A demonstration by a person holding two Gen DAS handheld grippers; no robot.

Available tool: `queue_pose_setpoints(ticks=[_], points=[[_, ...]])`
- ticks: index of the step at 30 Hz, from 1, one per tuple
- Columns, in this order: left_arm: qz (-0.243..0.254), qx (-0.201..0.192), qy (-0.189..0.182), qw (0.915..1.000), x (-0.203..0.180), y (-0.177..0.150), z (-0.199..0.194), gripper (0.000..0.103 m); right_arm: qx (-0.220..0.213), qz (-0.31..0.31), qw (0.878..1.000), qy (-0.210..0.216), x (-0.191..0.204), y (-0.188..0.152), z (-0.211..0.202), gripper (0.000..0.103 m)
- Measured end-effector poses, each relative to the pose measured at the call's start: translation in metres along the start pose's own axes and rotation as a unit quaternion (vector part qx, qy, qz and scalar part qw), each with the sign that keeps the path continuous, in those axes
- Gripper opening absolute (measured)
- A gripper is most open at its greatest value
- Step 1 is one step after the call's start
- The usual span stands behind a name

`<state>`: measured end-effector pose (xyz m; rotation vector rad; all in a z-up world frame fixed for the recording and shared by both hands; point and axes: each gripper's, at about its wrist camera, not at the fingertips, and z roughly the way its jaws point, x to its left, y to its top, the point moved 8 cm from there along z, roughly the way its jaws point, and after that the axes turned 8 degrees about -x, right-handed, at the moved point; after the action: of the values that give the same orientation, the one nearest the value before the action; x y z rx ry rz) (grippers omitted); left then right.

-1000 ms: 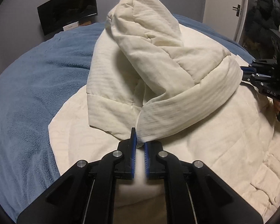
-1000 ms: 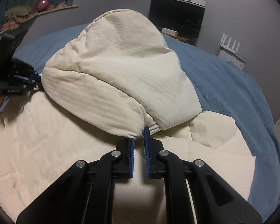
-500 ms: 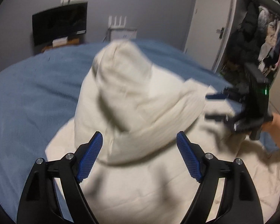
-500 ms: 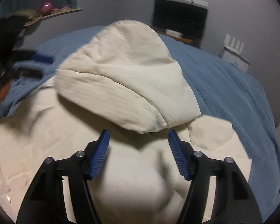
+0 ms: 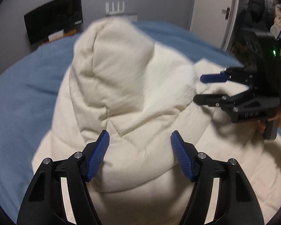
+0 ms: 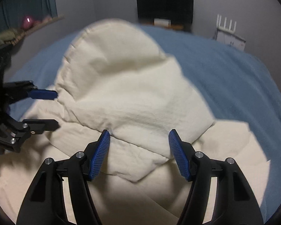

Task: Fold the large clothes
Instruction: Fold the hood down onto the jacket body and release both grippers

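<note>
Left wrist view: cream padded garment [image 5: 125, 86] lies bunched on the blue bed [image 5: 22, 97], its folded part heaped on the flat lower layer; left gripper [image 5: 140, 155] has let go, jaws closing with only loose fabric beneath and no pad pressing. Right wrist view: right gripper [image 6: 139, 154] is released too, jaws apart above the garment's folded edge, blue fingertips [image 6: 101, 153] clear of the cloth.
</note>
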<state>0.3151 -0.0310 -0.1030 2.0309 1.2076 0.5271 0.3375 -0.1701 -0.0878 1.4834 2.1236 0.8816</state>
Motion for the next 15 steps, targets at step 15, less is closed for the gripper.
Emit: queue_pose_setpoints(ticks=[15], points=[[-0.012,-0.004,0.02,0.9997,-0.001,-0.02,-0.021,0.073,-0.007,-0.034,0.998,-0.045,0.007,-0.016,0.001,0.062]])
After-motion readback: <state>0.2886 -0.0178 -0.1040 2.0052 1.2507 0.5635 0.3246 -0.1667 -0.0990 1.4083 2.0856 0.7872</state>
